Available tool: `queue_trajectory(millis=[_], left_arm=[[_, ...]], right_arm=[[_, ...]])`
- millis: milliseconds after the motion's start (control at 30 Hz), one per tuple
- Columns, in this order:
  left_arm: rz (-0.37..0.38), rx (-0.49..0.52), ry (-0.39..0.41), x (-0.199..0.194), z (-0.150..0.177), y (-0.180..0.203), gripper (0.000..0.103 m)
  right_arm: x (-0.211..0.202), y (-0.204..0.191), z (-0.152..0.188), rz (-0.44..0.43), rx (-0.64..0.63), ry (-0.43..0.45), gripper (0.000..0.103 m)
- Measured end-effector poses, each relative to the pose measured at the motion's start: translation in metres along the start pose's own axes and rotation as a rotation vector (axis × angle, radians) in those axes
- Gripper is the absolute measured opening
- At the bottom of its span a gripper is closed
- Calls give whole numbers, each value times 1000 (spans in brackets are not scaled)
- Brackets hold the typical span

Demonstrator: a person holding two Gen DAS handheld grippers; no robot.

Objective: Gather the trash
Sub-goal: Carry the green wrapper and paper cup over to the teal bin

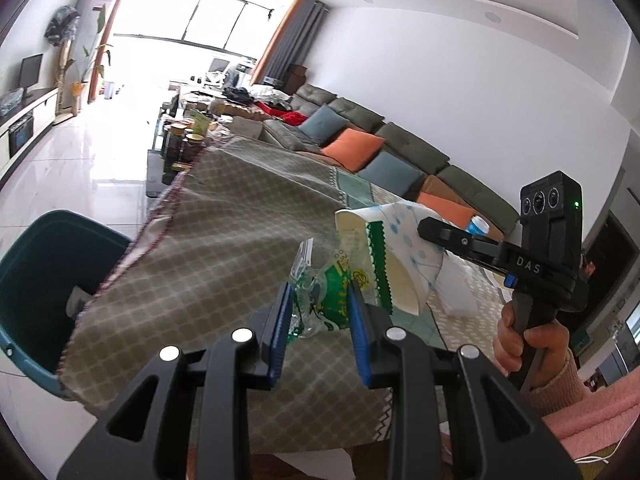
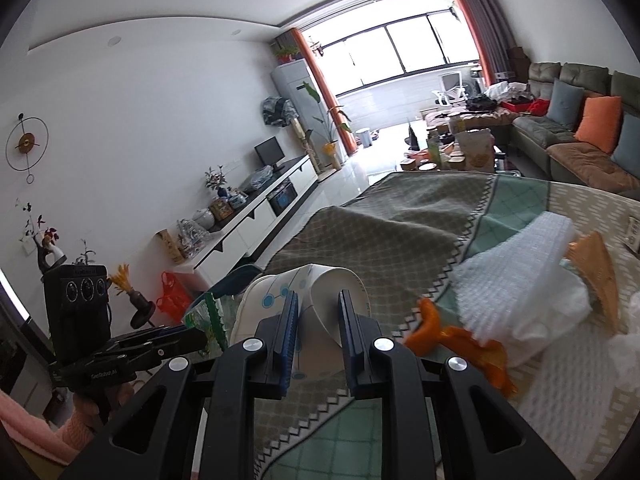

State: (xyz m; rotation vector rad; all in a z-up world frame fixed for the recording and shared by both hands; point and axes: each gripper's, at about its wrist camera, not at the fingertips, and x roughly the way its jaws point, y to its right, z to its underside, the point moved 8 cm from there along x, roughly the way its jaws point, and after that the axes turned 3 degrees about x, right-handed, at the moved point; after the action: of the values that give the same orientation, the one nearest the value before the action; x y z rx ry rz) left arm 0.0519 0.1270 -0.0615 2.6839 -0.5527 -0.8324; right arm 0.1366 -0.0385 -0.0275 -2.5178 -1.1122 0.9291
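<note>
Between my left gripper jaws sits a clamped green-printed plastic wrapper; my right gripper pinches the crushed white paper cup. Neither is binned in the teal plastic bin yet, and orange peel waits right of my right jaws.

Bright window, white walls, long sofa.

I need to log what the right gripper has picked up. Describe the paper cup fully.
The paper cup is white inside, with light blue dots and thin lines printed outside. It looks like thin coated paper, squashed so its rim is bent out of round. It is held lying on its side above the tablecloth, pinched between the right gripper's blue pads. In the left wrist view its open mouth overlaps the green plastic wrapper held by the left gripper.
</note>
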Motion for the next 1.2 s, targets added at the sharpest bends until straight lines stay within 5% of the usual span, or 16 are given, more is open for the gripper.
queue_trajectory(millis=[1200], left_arm=[[-383, -160, 135, -100, -14, -126, 28]], right_arm=[[117, -103, -10, -204, -142, -148, 20]])
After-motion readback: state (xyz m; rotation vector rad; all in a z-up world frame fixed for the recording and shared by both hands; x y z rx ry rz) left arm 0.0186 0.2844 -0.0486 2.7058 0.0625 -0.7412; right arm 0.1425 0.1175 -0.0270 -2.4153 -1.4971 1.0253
